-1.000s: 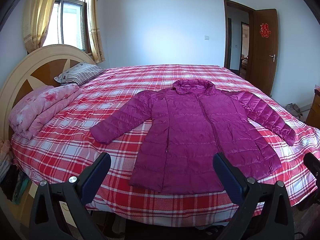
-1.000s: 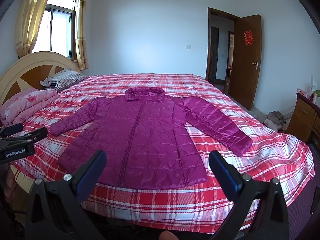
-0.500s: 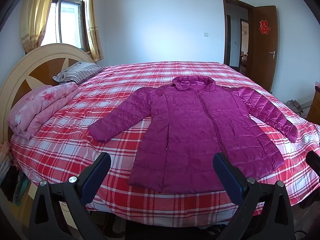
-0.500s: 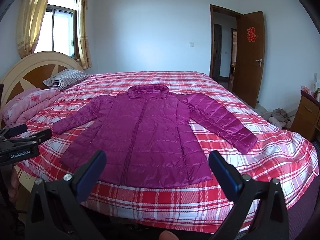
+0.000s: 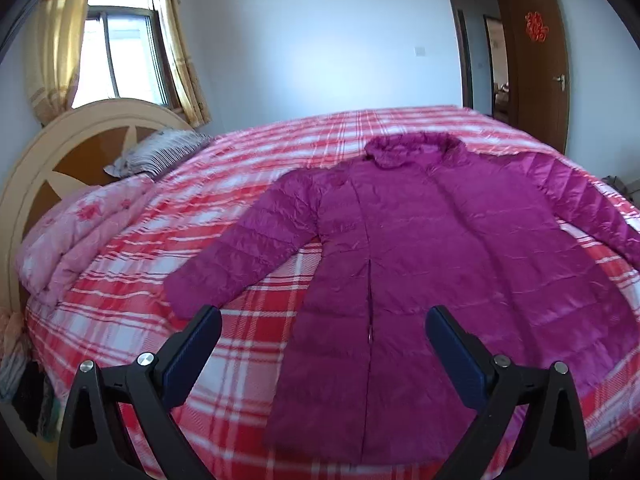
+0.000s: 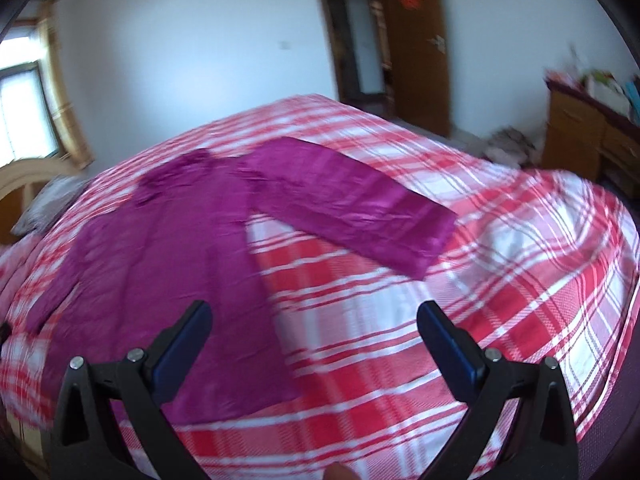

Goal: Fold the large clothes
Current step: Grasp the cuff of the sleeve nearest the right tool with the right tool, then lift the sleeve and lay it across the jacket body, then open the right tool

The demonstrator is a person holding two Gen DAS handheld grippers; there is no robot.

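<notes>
Bed (image 5: 120,292) with red plaid cover is seen filling both views; purple padded jacket (image 5: 440,248) is laid flat on it, front up, hood at the far end, hem at the near edge. Both sleeves are spread out sideways: left sleeve (image 5: 244,248) angled toward the near left, right sleeve (image 6: 348,204) angled out to the right. Fabric is quilted, shiny, lightly creased. Right view is motion-blurred.

Left tool (image 5: 322,350) is held spread, empty, above the near hem. Right tool (image 6: 314,344) is spread, empty, aimed near the right sleeve.

Step judged: first sleeve fold not yet begun. Cuff is best pinched at its edge and carried across the chest, kept flat so slippery padding is not bunched.
</notes>
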